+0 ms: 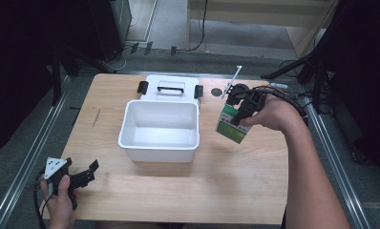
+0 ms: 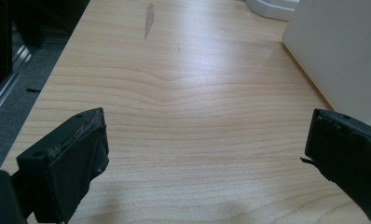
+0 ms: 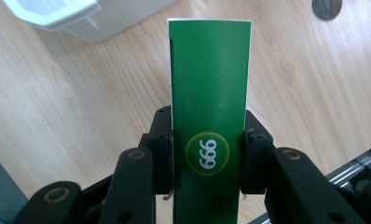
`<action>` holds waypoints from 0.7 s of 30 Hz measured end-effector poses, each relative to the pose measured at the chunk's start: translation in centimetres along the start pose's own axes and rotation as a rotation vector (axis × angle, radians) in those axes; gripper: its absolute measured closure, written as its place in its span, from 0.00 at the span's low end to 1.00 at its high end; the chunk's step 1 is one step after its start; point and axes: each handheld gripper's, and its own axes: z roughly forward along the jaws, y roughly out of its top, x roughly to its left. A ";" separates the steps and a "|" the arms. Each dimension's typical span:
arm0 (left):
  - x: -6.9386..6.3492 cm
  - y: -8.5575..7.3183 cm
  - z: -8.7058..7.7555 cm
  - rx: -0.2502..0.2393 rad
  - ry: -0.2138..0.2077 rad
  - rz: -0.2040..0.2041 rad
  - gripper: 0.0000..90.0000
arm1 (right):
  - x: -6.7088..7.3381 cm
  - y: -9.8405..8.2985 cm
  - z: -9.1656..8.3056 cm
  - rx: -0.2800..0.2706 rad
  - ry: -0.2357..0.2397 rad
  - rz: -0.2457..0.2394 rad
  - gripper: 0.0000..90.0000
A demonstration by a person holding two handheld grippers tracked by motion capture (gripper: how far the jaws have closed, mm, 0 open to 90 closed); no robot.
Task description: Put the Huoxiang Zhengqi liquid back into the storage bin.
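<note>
the right claw point(image 1: 239, 116) is clamped on a green carton point(image 1: 232, 124), held tilted above the tabletop point(image 1: 178, 191) just right of the white bin point(image 1: 159, 130). to do this well, i judge the carton should travel left over the bin's rim with room to spare, level out, then go down before letting go. the carton is smooth printed card, a slim box with sharp edges point(image 3: 209, 93); the bin is glossy plastic with rounded corners. the left claw point(image 1: 83, 175) rests near left, jaws apart.
</note>
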 end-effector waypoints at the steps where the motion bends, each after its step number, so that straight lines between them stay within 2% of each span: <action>1: 0.0 0.0 0.0 0.000 0.000 0.001 0.00 | 0.1 0.2 -0.3 -0.006 -0.001 -0.009 0.72; 8: 0.0 0.0 0.0 0.001 -0.001 -0.001 0.00 | 0.4 1.3 -2.3 -0.055 0.004 -0.058 0.72; 14: 0.0 0.0 0.0 0.002 -0.002 -0.002 0.00 | 0.7 2.6 -3.8 -0.057 -0.014 -0.097 0.72; 17: 0.0 0.0 0.0 0.002 -0.002 -0.003 0.00 | 0.9 3.4 -4.6 -0.074 -0.020 -0.093 0.72; 21: 0.0 0.0 0.0 0.002 -0.004 -0.003 0.00 | 1.1 4.3 -5.8 -0.099 -0.024 -0.121 0.72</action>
